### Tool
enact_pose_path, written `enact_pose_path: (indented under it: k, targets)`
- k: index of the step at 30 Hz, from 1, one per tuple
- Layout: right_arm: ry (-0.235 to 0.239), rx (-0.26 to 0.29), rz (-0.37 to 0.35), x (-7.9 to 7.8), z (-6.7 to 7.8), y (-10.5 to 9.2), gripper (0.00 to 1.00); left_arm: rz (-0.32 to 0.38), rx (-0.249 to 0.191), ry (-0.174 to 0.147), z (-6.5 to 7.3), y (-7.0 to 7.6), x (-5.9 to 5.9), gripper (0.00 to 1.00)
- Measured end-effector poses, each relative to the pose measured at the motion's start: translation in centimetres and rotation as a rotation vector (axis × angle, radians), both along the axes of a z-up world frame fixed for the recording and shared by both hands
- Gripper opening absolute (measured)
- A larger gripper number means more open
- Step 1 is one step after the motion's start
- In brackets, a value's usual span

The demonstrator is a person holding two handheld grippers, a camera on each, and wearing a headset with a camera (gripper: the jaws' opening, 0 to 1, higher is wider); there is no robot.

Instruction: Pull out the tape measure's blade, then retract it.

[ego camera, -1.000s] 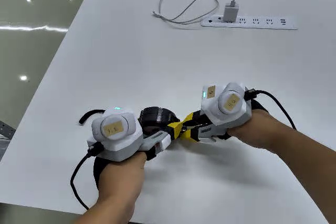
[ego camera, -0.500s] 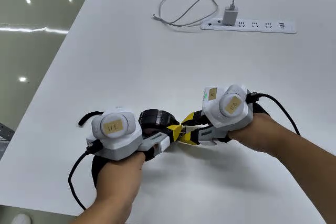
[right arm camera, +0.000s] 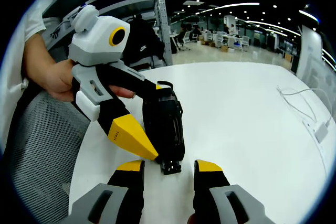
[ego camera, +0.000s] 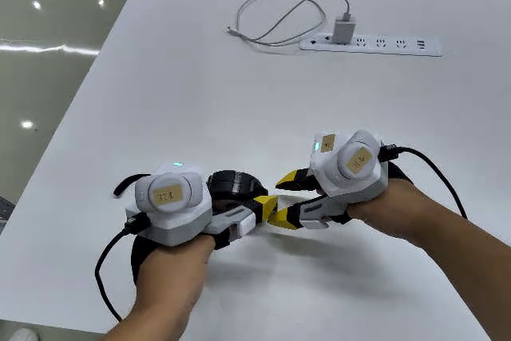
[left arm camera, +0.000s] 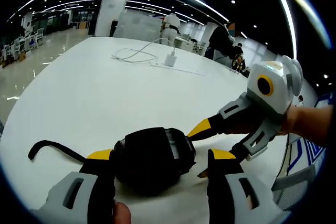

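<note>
Black and round, the tape measure (ego camera: 231, 184) sits on the white table (ego camera: 200, 93), close to the near edge. The left gripper (ego camera: 257, 199) has one jaw on each side of it and looks to be squeezing it. In the left gripper view one jaw may sit just off the case, so I am not fully sure. A thin black strap (left arm camera: 52, 148) curls away from the tape measure and lies flat on the table.

The right gripper (ego camera: 283, 197) points at the left one, with their tips near each other. Its jaws are spread apart and hold nothing. In the right gripper view the little black end of the blade (right arm camera: 170, 168) pokes out at the bottom of the case (right between those two yellow tips), with space on both sides.

Far back on the table lies a white power strip (ego camera: 375, 41) with a white charger (ego camera: 344, 29) plugged into it. A white cable (ego camera: 275, 15) loops beside it.
</note>
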State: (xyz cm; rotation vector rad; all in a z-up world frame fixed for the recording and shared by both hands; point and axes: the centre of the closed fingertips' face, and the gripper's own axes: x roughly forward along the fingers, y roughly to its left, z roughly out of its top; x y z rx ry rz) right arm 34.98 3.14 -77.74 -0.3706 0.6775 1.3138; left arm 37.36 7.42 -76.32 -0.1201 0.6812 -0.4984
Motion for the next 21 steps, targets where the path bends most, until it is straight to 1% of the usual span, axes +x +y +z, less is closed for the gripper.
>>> enact_pose_path:
  k: [3,4,6,7,10,11,14,16,18,21]
  targets:
    - [-0.006,0.006,-0.019,0.1,0.6,-0.3,0.39,-0.016,-0.002,-0.016,0.4,0.0,-0.1,0.7]
    - [-0.011,0.007,-0.029,0.1,0.8,-0.5,0.41,-0.032,0.007,-0.027,0.5,0.0,-0.2,0.7]
    - [-0.015,0.012,-0.042,0.1,1.1,-0.7,0.43,-0.039,0.012,-0.03,0.6,0.0,-0.4,0.71]
    - [-0.014,0.018,-0.048,0.1,1.3,-0.8,0.43,-0.045,0.017,-0.036,0.7,0.0,-0.4,0.71]
    - [-0.014,0.013,-0.067,0.0,1.5,-1.2,0.46,-0.058,0.024,-0.055,1.0,0.0,-0.5,0.73]
    - [-0.015,0.015,-0.072,-0.1,1.6,-1.3,0.47,-0.061,0.017,-0.043,0.9,-0.1,-0.7,0.71]
    - [-0.027,0.01,-0.089,-0.2,1.9,-1.7,0.49,-0.06,0.02,-0.047,0.8,0.3,-0.8,0.69]
    - [-0.028,0.018,-0.101,-0.5,2.3,-1.9,0.5,-0.066,0.027,-0.06,0.9,0.5,-0.9,0.7]
    - [-0.038,0.015,-0.112,-0.8,2.5,-2.2,0.51,-0.069,0.032,-0.059,0.9,0.6,-1.1,0.71]
    - [-0.05,0.018,-0.134,-0.9,2.8,-2.7,0.54,-0.072,0.036,-0.07,1.2,0.9,-1.2,0.72]
